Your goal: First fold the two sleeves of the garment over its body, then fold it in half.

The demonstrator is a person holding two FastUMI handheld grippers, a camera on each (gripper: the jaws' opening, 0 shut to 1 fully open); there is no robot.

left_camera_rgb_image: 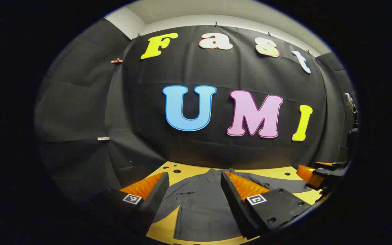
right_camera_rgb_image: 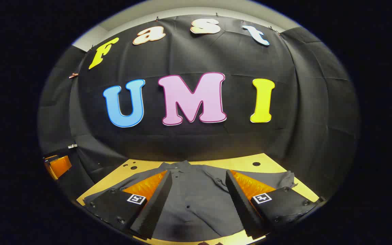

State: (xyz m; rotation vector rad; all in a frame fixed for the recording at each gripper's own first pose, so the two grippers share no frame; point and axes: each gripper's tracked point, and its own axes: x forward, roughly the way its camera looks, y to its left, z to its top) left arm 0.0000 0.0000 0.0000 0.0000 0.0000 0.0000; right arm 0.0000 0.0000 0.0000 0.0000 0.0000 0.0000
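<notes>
Left gripper (left_camera_rgb_image: 194,194) and right gripper (right_camera_rgb_image: 199,195) both spread wide, gripping nothing, above grey shirt (right_camera_rgb_image: 199,200) lying flat on yellow table (right_camera_rgb_image: 243,163) (square marker tags on fingers, no readable writing).

One grey shirt (right_camera_rgb_image: 196,200), one yellow table (right_camera_rgb_image: 243,162), two tools: left tool (left_camera_rgb_image: 194,200), right tool (right_camera_rgb_image: 197,204)

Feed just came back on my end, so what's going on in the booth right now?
A dark grey shirt lies spread flat on the yellow table, collar toward the wall, sleeves out to both sides and not yet folded. The left claw and right claw both hover open above the shirt, holding nothing. Folding has not started.
</notes>
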